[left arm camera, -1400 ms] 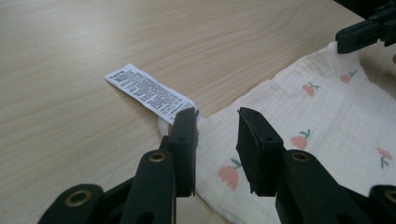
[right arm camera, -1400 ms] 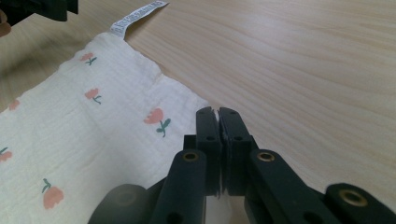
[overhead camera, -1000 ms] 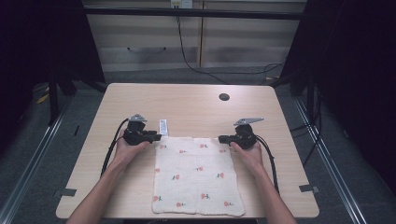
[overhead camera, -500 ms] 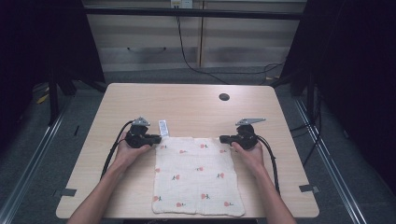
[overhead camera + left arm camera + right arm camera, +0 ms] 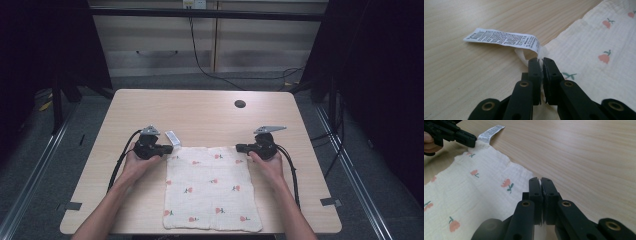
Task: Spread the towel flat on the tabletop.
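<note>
High view: both grippers clamp the far corners of the cream flower-printed muslin cloth (image 5: 210, 187).
Left gripper (image 5: 541, 60) has just closed beside the white label (image 5: 504, 39); right gripper (image 5: 540, 180) is clenched on its corner.

The print on the white label (image 5: 505, 40) is too small to read. The cloth (image 5: 596, 50) runs past the right edge in the left gripper view, its corner hidden between the jaws.

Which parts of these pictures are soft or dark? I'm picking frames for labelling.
High view: table evenly lit, surroundings nearly black, cloth clear. Left gripper view: care label and print sharp, the nearest gripper parts slightly soft. Right gripper view: cloth weave crisp, the bottom-left gripper part blurred, left gripper dark at the top-left corner.
</note>
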A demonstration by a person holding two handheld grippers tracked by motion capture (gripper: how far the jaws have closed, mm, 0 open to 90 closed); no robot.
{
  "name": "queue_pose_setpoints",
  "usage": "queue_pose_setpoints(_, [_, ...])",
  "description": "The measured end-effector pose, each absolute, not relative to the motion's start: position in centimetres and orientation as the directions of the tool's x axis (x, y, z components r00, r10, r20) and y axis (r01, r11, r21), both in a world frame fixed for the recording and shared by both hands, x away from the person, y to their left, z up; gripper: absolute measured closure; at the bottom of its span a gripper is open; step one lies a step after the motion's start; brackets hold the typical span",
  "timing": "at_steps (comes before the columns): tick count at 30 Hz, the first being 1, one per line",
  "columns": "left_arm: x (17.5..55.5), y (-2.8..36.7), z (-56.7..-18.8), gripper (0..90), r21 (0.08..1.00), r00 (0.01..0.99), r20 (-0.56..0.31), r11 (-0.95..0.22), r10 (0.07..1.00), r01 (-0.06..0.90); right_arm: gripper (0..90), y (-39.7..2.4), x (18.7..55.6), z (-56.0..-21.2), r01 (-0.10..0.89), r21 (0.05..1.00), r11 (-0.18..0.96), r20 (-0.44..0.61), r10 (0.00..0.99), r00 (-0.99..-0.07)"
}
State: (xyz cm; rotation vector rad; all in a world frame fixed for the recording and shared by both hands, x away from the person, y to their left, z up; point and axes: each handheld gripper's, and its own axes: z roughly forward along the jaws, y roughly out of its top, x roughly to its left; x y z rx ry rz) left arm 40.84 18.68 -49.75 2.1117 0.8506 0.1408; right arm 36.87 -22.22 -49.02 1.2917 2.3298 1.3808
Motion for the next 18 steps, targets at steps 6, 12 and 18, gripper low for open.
queue_pose_setpoints(6, [40.3, 19.0, -48.1, 85.5, 0.783, 0.770, -0.183, -0.382, 0.611, 0.490, 87.4, -22.8, 36.6, -48.0, 0.583, 0.794, 0.172, 0.297, 0.727, -0.619])
queue_pose_setpoints(12, [39.8, 19.4, -47.0, 85.5, 0.805, 0.768, -0.204, -0.342, 0.608, 0.485, 87.5, -23.3, 36.3, -47.2, 0.574, 0.803, 0.163, 0.294, 0.729, -0.618])
queue_pose_setpoints(18, [39.4, 19.7, -46.0, 85.6, 0.824, 0.774, -0.198, -0.326, 0.602, 0.464, 87.6, -23.3, 36.3, -46.2, 0.558, 0.814, 0.163, 0.281, 0.730, -0.623])
